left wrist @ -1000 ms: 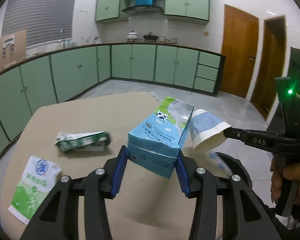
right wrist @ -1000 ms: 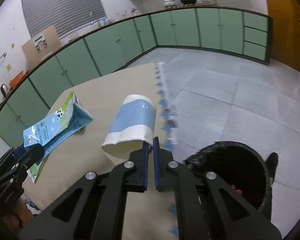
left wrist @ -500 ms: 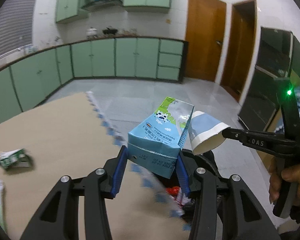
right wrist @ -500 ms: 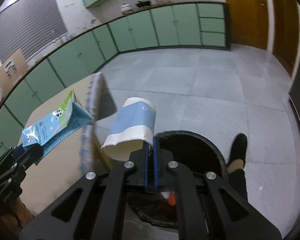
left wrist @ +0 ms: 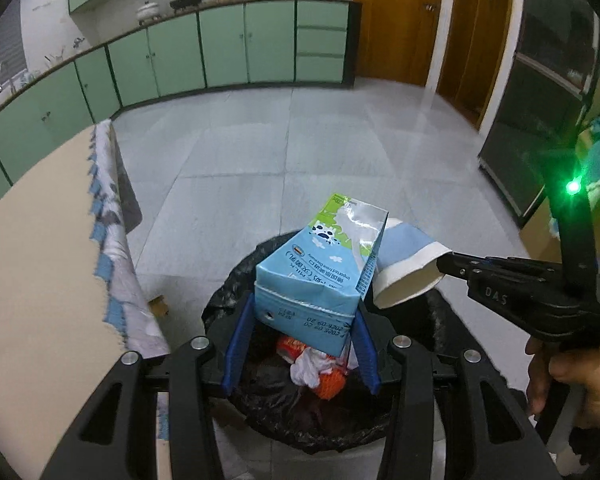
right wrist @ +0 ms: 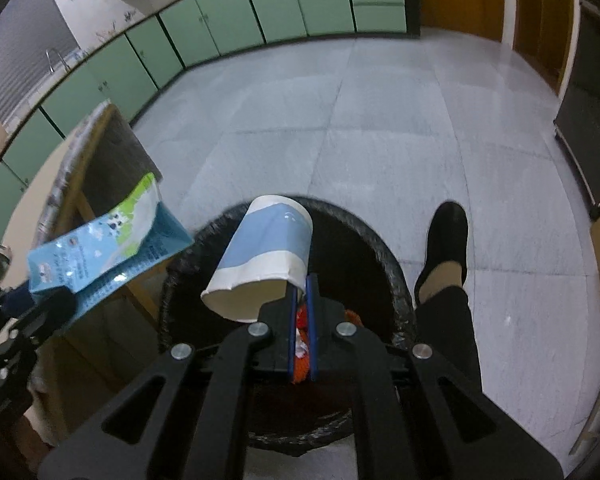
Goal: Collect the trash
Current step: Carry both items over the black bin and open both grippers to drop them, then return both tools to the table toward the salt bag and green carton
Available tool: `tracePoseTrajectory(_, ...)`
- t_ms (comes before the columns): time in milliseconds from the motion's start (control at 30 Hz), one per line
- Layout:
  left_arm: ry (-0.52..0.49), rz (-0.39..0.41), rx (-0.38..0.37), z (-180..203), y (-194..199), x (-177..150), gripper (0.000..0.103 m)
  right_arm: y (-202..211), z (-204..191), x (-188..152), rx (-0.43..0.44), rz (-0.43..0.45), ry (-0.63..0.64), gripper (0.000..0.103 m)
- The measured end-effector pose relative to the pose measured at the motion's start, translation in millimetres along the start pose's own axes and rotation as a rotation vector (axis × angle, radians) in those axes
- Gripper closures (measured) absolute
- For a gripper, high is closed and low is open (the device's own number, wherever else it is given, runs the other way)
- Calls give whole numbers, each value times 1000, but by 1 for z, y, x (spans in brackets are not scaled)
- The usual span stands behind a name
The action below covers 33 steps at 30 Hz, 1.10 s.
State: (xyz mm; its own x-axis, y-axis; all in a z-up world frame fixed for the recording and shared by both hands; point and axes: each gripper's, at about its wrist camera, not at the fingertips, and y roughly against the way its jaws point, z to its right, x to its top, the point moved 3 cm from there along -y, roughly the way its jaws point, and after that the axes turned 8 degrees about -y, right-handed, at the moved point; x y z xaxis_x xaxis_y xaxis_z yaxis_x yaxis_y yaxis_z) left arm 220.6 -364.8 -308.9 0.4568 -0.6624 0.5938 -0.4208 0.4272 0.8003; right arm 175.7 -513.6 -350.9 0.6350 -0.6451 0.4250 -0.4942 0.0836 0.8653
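My left gripper [left wrist: 302,332] is shut on a blue milk carton [left wrist: 320,276] and holds it above a black-lined trash bin [left wrist: 236,276]. The carton also shows at the left of the right wrist view [right wrist: 104,248]. My right gripper [right wrist: 300,292] is shut on the rim of a blue and white paper cup [right wrist: 266,252], held on its side over the bin [right wrist: 396,276]. The cup also shows in the left wrist view [left wrist: 404,272], just right of the carton. Red, orange and white trash [left wrist: 316,368] lies inside the bin.
The table with its beige cloth [left wrist: 40,272] stands to the left of the bin. A person's black shoe [right wrist: 446,240] is on the tiled floor right of the bin. Green cabinets [left wrist: 220,52] line the far wall. Wooden doors [left wrist: 396,20] are at the back right.
Both grippers have swung right, off the table, carrying the carton and the cup. They now hang over the trash bin. Both grips are unchanged.
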Motion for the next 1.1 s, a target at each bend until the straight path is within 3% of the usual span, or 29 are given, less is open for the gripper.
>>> tracePoseTrajectory(67, 4, -35, -3, 1, -9, -2, 56, -9, 3, -1, -8, -22, -3, 93)
tracePoseTrajectory(133, -1, -41, 1, 1, -10, -4, 56, -11, 0, 0, -12, -19, 4, 67)
tracePoseTrajectory(200, 4, -39, 0, 1, -7, -5, 55, -9, -2, -2, -12, -5, 8, 60)
tracePoseTrajectory(700, 51, 27, 17, -19, 24, -9, 49, 57, -36, 8, 63, 109, 54, 60)
tracePoseTrajectory(1100, 59, 59, 18, -30, 44, -2, 44, 78, -54, 8, 80, 124, 84, 60)
